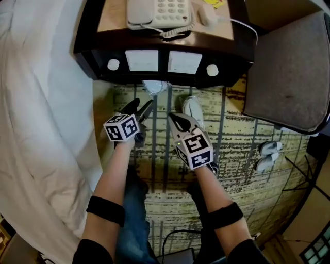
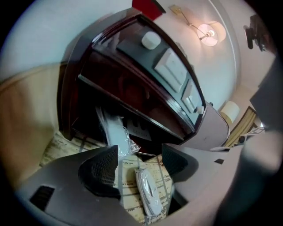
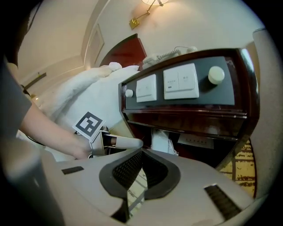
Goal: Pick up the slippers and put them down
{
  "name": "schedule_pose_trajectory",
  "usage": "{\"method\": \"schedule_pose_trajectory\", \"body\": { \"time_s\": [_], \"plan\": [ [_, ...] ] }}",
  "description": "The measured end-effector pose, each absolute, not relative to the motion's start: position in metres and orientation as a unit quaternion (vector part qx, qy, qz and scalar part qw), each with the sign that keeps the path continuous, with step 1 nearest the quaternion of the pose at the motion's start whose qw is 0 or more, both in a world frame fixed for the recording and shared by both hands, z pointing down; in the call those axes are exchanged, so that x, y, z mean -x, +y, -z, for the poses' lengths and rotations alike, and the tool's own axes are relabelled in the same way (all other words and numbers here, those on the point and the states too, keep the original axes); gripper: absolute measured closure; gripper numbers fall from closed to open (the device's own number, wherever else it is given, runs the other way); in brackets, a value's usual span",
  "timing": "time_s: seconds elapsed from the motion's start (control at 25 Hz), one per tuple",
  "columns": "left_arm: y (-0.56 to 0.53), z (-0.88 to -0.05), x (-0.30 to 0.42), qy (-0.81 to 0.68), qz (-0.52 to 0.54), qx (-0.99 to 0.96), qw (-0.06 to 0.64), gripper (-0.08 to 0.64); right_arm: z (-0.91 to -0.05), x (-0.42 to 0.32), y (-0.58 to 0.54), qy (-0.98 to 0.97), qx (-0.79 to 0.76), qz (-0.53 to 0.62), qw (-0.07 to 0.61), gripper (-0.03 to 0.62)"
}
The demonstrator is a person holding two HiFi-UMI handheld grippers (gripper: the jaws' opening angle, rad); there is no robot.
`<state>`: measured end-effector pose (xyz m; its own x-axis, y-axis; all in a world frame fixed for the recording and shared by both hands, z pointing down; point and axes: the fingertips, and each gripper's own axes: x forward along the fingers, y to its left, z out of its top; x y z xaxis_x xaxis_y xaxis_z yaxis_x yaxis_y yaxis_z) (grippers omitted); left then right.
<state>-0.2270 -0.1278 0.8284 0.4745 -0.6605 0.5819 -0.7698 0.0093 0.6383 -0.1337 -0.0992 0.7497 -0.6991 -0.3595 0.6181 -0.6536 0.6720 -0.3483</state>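
Not started: no slipper was lifted yet, both grippers empty over the carpet (image 1: 237, 149).

The left gripper (image 2: 139, 156) had its jaws partly apart with nothing pressed between them. In its view a flat white slipper (image 2: 148, 192) lay on the carpet in line with the gap, not touched. The right gripper (image 3: 141, 154) had its jaws closed together on nothing. A wrapped slipper pack (image 1: 154, 86) leaned in the lower opening of the nightstand (image 1: 93, 56), just ahead of both grippers. Another white pair (image 1: 269, 154) sat well apart to the right, near the chair (image 1: 294, 67). Grasp, lift and set-down all remained. The nightstand's overhang looked like it could crowd a reach to the pack; the bed (image 1: 41, 129) hemmed in the left side, and a phone (image 1: 160, 11) sat on top.
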Motion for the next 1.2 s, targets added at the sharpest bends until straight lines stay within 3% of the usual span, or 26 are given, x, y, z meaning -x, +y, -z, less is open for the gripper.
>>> {"method": "schedule_pose_trajectory", "body": {
  "time_s": [0.28, 0.6, 0.92, 1.0, 1.08, 1.16, 1.2],
  "plan": [
    [-0.151, -0.914, 0.232, -0.501, -0.044, -0.680, 0.534, 0.227, -0.824, 0.148, -0.111, -0.877, -0.292, -0.281, 0.256, 0.591],
    [-0.177, -0.970, 0.228, -0.476, 0.002, -0.664, 0.576, 0.135, -0.881, 0.144, -0.113, -0.873, -0.305, -0.288, 0.250, 0.591],
    [-0.193, -0.984, 0.209, -0.419, 0.054, -0.678, 0.601, 0.133, -0.903, 0.142, -0.111, -0.868, -0.310, -0.305, 0.240, 0.591],
    [-0.194, -0.985, 0.207, -0.411, 0.060, -0.681, 0.604, 0.158, -0.905, 0.142, -0.109, -0.868, -0.309, -0.306, 0.241, 0.591],
    [-0.196, -0.985, 0.208, -0.408, 0.069, -0.681, 0.604, 0.248, -0.907, 0.142, -0.108, -0.867, -0.309, -0.306, 0.242, 0.591],
    [-0.197, -0.982, 0.208, -0.402, 0.078, -0.688, 0.599, 0.390, -0.908, 0.141, -0.107, -0.867, -0.309, -0.306, 0.243, 0.591],
    [-0.198, -0.980, 0.208, -0.399, 0.084, -0.692, 0.596, 0.412, -0.908, 0.141, -0.108, -0.867, -0.308, -0.307, 0.242, 0.591]
  ]
}}
